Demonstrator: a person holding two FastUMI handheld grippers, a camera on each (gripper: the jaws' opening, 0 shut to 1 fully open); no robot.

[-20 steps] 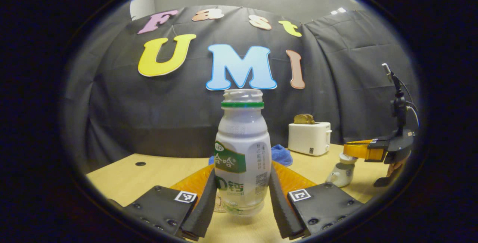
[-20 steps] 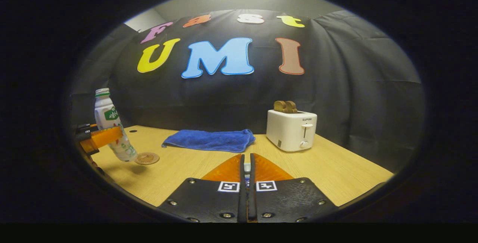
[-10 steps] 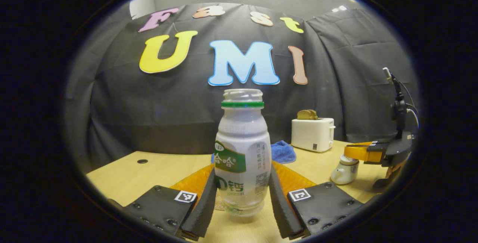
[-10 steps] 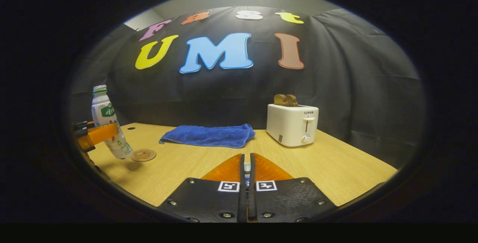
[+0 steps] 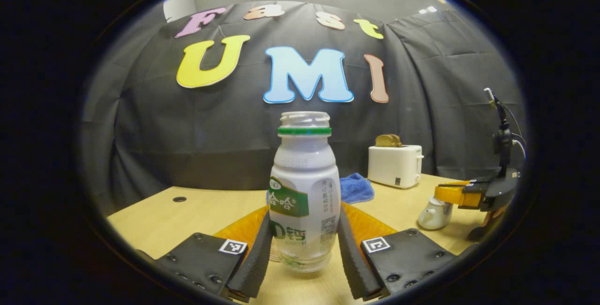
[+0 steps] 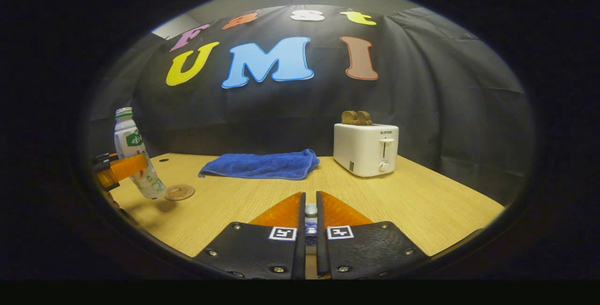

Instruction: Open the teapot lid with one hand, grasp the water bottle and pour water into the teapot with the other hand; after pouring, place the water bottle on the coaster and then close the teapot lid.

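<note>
Gripping the water bottle (image 5: 304, 192) upright between both fingers, the left tool (image 5: 303, 253) holds it just above the table (image 5: 187, 211), beside the coaster (image 6: 179, 192). Right tool (image 6: 310, 230) stands narrowed on the teapot lid (image 6: 310, 210); teapot (image 5: 435, 213) sits below it.

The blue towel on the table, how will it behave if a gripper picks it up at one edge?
The blue towel lies in soft folds on the table, so it is probably floppy and would hang down, not keep its shape. It looks thin and light, so lifting should be easy. If pushed, it would likely bunch up rather than slide whole.
</note>
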